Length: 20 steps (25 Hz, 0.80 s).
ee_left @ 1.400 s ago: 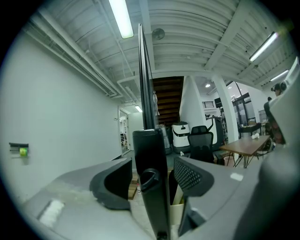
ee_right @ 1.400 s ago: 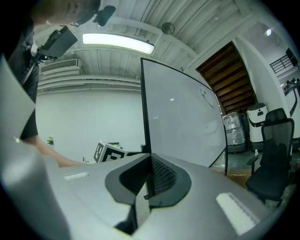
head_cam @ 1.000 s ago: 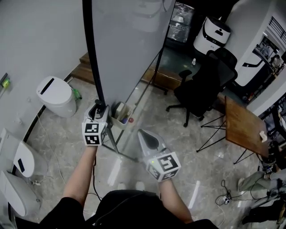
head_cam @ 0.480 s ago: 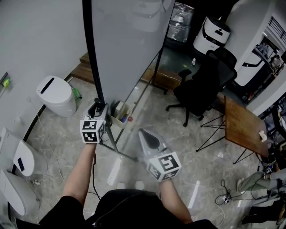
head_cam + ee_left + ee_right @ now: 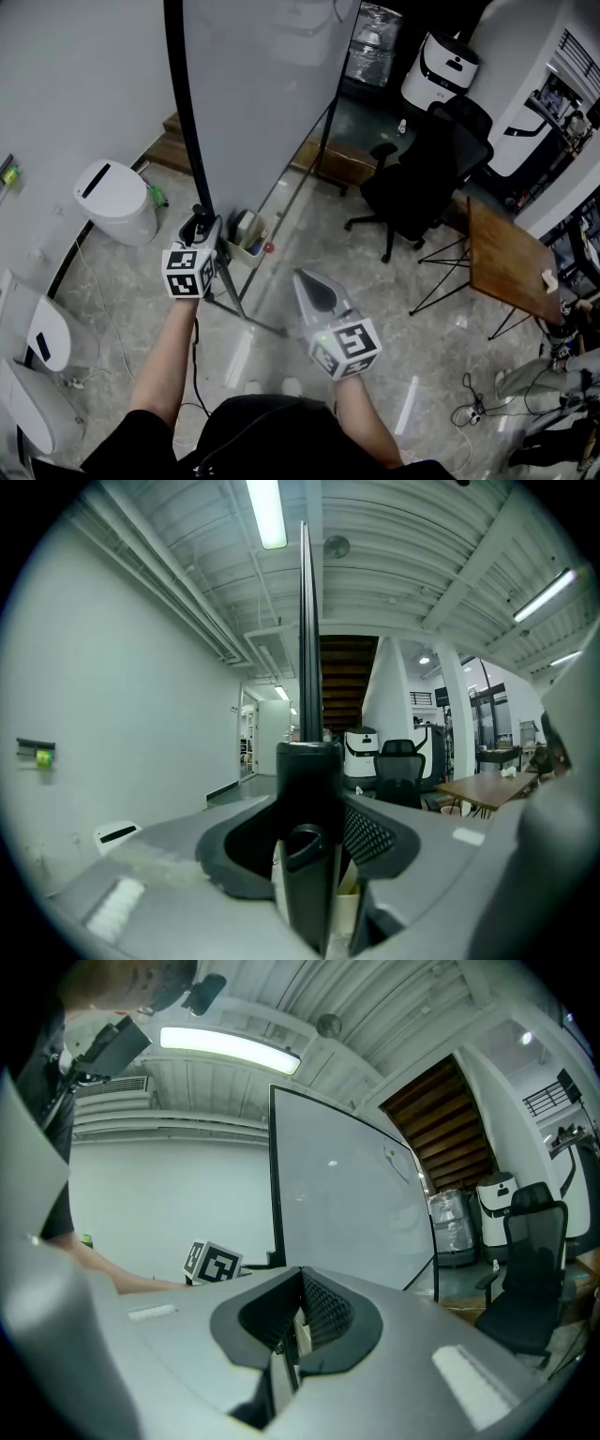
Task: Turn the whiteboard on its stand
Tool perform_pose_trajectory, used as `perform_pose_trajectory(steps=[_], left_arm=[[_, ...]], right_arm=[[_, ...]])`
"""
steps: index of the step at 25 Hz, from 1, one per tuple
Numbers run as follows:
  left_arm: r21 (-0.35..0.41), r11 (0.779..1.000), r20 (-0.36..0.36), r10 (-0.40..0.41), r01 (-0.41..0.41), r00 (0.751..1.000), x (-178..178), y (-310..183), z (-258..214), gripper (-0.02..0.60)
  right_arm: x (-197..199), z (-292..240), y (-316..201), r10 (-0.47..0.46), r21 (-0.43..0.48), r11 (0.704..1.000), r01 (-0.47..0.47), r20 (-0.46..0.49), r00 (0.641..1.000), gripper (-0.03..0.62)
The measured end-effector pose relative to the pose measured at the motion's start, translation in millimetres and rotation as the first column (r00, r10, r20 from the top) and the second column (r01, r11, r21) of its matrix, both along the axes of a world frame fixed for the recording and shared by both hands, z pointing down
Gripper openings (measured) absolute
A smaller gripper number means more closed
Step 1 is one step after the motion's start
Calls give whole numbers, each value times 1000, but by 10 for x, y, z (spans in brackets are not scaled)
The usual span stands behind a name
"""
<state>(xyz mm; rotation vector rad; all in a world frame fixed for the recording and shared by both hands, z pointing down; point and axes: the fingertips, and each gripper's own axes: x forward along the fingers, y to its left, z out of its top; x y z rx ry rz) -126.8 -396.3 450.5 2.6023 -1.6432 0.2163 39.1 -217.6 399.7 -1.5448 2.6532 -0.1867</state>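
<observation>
The whiteboard (image 5: 262, 103) stands upright on its metal stand (image 5: 246, 314). Its black frame edge (image 5: 187, 141) runs down the left side. My left gripper (image 5: 202, 225) is shut on the bottom of that edge. In the left gripper view the frame (image 5: 305, 649) rises edge-on from between the jaws of the left gripper (image 5: 314, 827). My right gripper (image 5: 305, 281) hangs in front of the stand, shut and holding nothing. From the right gripper (image 5: 292, 1321) I see the board face (image 5: 347, 1204) ahead and the left gripper's marker cube (image 5: 211, 1263).
A small tray with markers (image 5: 246, 234) hangs under the board. A white bin (image 5: 114, 202) stands by the left wall. At the right are a black office chair (image 5: 422, 178) and a wooden table (image 5: 506, 262). A white machine (image 5: 439, 70) stands at the back.
My left gripper has shifted slightly left with the board's black edge in it, and the edge has swung a little left. The right gripper has barely moved.
</observation>
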Motion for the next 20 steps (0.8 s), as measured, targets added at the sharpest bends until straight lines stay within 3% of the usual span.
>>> perform_pose_trajectory(steps=[20], left_arm=[[-3,1000,-9,2,-2,1000,-123,408,8,199]], right_arm=[[-107,0,125,-18,8,1000,18,-1,1000,8]])
